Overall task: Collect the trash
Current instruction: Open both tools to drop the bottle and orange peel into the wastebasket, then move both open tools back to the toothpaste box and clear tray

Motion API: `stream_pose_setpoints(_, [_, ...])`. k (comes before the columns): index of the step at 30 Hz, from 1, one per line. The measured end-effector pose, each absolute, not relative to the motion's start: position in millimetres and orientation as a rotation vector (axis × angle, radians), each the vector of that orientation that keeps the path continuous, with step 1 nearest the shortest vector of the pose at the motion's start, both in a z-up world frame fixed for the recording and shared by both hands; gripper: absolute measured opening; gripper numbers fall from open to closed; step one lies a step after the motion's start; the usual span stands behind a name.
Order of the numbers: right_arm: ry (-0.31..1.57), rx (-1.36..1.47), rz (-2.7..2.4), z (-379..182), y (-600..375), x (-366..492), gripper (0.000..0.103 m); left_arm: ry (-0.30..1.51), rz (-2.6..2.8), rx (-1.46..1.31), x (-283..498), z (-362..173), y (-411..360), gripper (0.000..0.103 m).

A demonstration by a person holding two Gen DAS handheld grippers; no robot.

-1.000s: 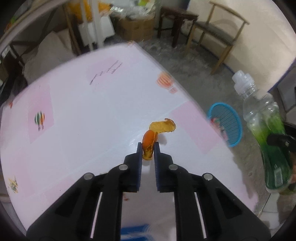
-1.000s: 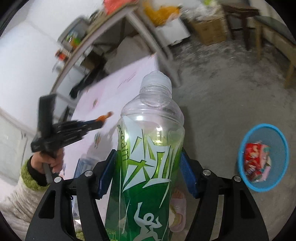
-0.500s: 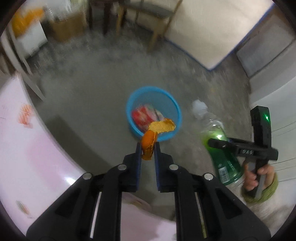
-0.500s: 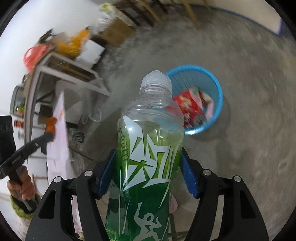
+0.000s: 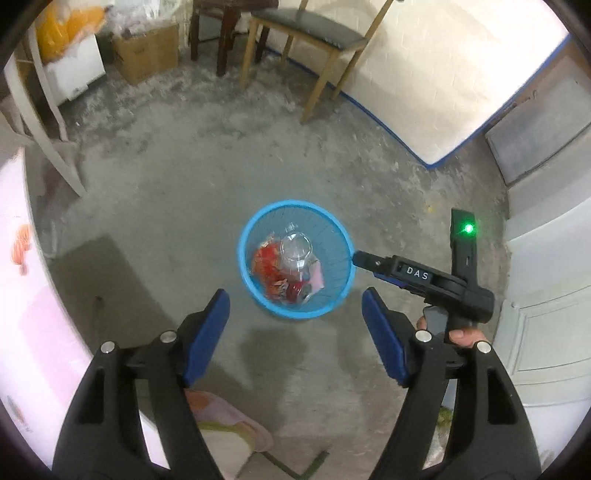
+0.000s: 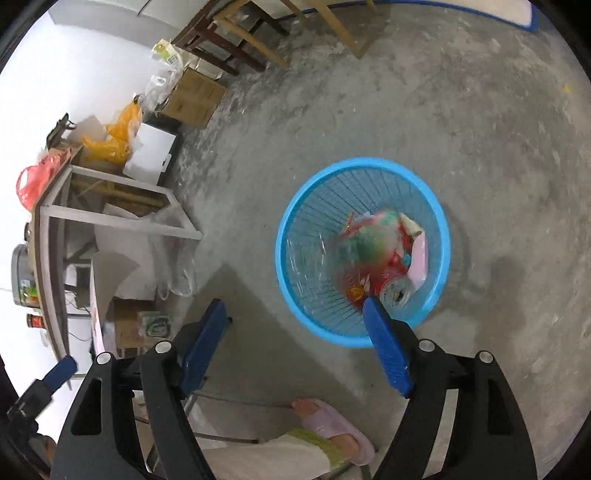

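A blue mesh basket (image 5: 244, 236) stands on the concrete floor and holds red wrappers and other trash. The green-labelled plastic bottle (image 5: 295, 251) is inside it and looks blurred in the right wrist view (image 6: 365, 240). A small orange piece (image 6: 354, 293) shows among the trash. My left gripper (image 5: 293, 293) hangs above the basket's near rim with its jaws opening and nothing between them. My right gripper (image 6: 293, 302) is at the near side of the basket rim (image 6: 284, 236), its jaws opening and empty too. It reaches in from the right in the left wrist view (image 5: 364, 264).
The pink-clothed table edge (image 5: 22, 295) runs along the left. A wooden chair (image 5: 306, 33), a cardboard box (image 5: 147, 55) and a leaning mattress (image 5: 443, 74) stand further back. A person's foot in a pink slipper (image 6: 332, 428) is close below the right gripper.
Both grippers swung from the table to above the basket. The left let go of the orange peel and the right released the bottle, which now sits in the basket.
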State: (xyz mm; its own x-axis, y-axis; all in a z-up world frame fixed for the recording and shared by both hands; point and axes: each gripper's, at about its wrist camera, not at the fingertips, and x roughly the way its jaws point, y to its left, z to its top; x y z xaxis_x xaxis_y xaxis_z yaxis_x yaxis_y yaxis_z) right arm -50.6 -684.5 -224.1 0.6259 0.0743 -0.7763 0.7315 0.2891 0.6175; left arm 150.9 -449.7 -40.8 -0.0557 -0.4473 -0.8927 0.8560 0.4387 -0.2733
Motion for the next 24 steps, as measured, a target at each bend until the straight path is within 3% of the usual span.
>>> stream_pose_setpoints(10, [0.787, 1.140, -0.488, -201.1, -631.9, -96.8, 0.075, 1.128, -1.077, 0.367, 160.8, -5.3, -341.7, 0.070])
stream_pose_setpoints(18, [0.770, 1.036, -0.417, -151.1, -583.7, -114.7, 0.075, 1.058, -0.974, 0.259, 162.3, 10.7, -233.4, 0.074])
stream_pose_setpoints(24, [0.767, 0.926, -0.277, -101.5, -531.6, -92.7, 0.082, 1.025, -0.843, 0.194, 155.9, 14.1, -134.0, 0.076])
